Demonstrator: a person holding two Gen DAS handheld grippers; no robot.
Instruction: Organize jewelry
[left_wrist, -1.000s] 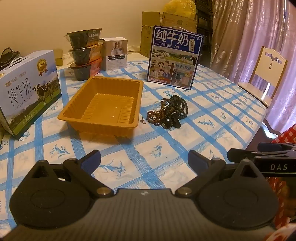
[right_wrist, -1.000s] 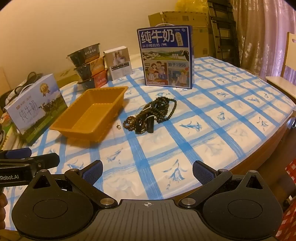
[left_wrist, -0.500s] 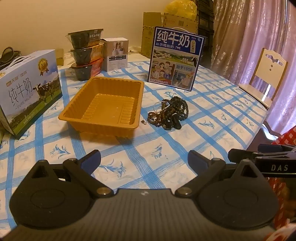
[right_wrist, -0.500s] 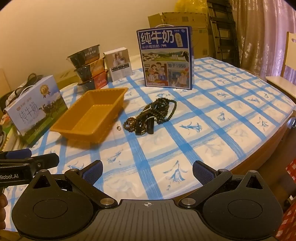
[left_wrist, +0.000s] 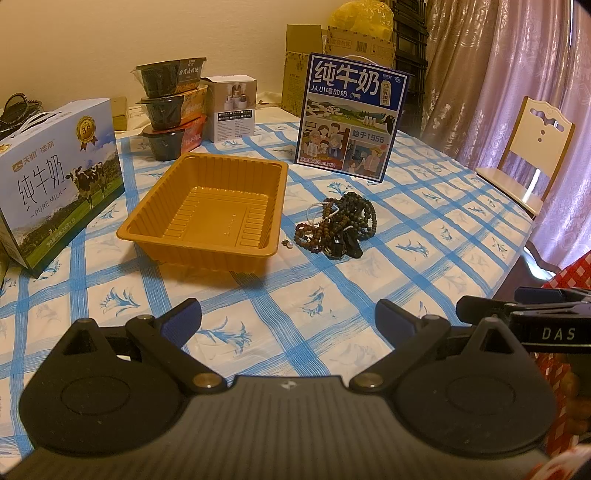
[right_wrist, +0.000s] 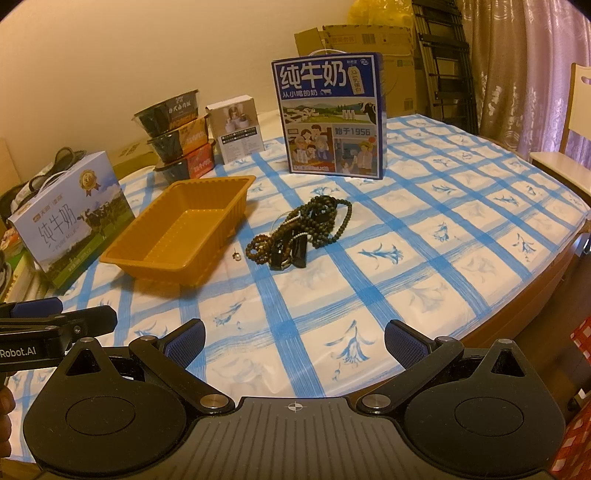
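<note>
The table (left_wrist: 424, 236) fills both my views, draped in a white cloth with blue checks and little blue flower prints. At its far side a dark blue milk carton box (left_wrist: 352, 118) stands upright, facing me, and a paler milk box (left_wrist: 55, 177) with a cow on it sits at the left edge. Between them at the back, three dark food bowls (left_wrist: 171, 110) are stacked one on another, with a small white box (left_wrist: 232, 107) just beside them. Nearer, the orange tray (left_wrist: 207, 212) lies flat on the cloth with nothing in it. Just to its right sits the jewelry — a tangled heap of beaded strands (left_wrist: 338, 229), brown and dark green, with a couple of black pieces at the near edge that I can't quite make out. A single small pearl earring (right_wrist: 236, 256) lies on the cloth between the tray and the heap, touching neither. My left gripper (left_wrist: 288, 317) hangs low over the near edge of the table, fingers spread wide with nothing between them. My right gripper (right_wrist: 293, 338) is alongside it, likewise spread wide and bare — both well short of the beads. Each one just pokes into the side of the other's view.
</note>
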